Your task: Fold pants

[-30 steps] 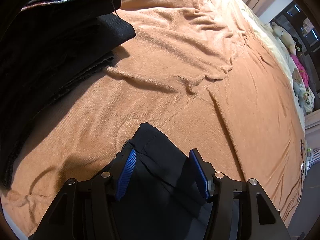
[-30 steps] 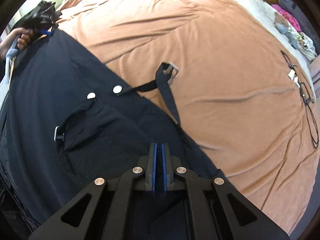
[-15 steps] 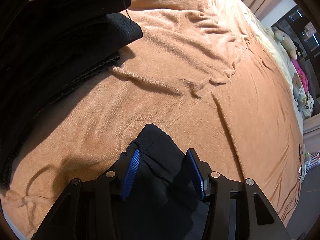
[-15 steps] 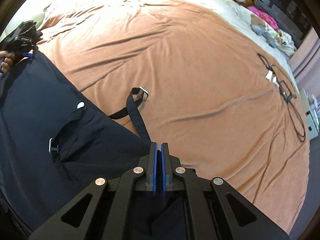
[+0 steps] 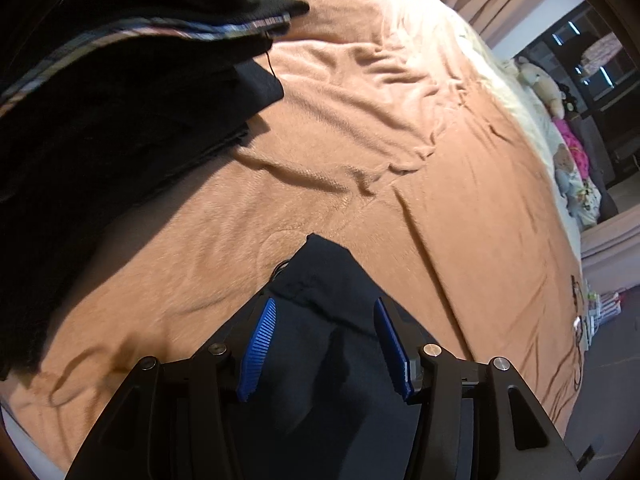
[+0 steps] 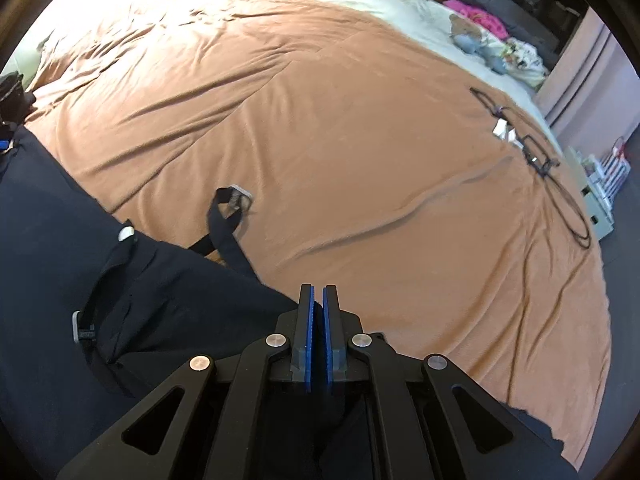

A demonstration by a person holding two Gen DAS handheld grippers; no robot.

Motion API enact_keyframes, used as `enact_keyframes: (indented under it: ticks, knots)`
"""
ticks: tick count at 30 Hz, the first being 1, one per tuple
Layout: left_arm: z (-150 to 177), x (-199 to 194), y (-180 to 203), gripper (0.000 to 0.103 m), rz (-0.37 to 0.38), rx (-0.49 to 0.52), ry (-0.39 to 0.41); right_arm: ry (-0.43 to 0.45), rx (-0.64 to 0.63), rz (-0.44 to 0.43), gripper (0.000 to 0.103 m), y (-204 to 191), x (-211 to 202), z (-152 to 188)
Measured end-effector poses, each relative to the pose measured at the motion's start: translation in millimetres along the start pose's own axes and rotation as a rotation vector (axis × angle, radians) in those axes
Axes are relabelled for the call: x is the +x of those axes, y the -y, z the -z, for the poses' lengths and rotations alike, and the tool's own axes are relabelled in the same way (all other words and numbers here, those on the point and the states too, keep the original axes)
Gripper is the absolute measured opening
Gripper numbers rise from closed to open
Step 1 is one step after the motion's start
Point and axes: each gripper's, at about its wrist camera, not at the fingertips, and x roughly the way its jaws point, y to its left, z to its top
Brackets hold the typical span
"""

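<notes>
Dark navy pants [image 6: 60, 240] lie stretched across the near left of an orange-brown blanket [image 6: 360, 120]. They show a snap pocket [image 6: 127, 234] and a loose strap with a metal buckle [image 6: 236, 196]. My right gripper [image 6: 318, 290] is shut on an edge of the pants, with dark cloth pinched between its blue pads. My left gripper [image 5: 324, 304] holds a bunched corner of the pants [image 5: 320, 264]; the cloth fills the gap between its pads and pokes out past the tips. In the right wrist view the left gripper [image 6: 8, 92] shows at the far left edge, at the pants' other end.
A stack of dark folded clothes [image 5: 100, 120] lies on the blanket [image 5: 400, 120] to the left of my left gripper. Black cables and a small white plug [image 6: 536, 152] lie at the right side of the bed. Stuffed toys [image 5: 540, 80] sit along the far edge.
The right wrist view has rolled, and the pants and buckled strap have slid toward the lower left. The left gripper has lifted a little, with the pants corner still between its pads.
</notes>
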Motion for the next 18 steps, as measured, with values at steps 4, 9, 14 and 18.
enact_keyframes:
  ticks: [4, 9, 14, 18]
  knots:
    - [10.2, -22.8, -6.1, 0.062, 0.027, 0.039, 0.022, 0.016, 0.058, -0.022, 0.03, 7.4, -19.1, 6.3]
    - [23.7, -48.8, -13.6, 0.064, 0.056, 0.087, 0.044, 0.068, 0.137, -0.071, 0.05, 14.6, -54.9, 22.7]
    - [42.6, -69.9, -25.7, 0.065, 0.072, 0.124, 0.059, 0.086, 0.198, -0.092, 0.05, 18.1, -86.1, 49.5]
    - [58.0, -78.2, -38.2, 0.065, 0.078, 0.138, 0.058, 0.102, 0.228, -0.1, 0.05, 18.6, -110.6, 74.1]
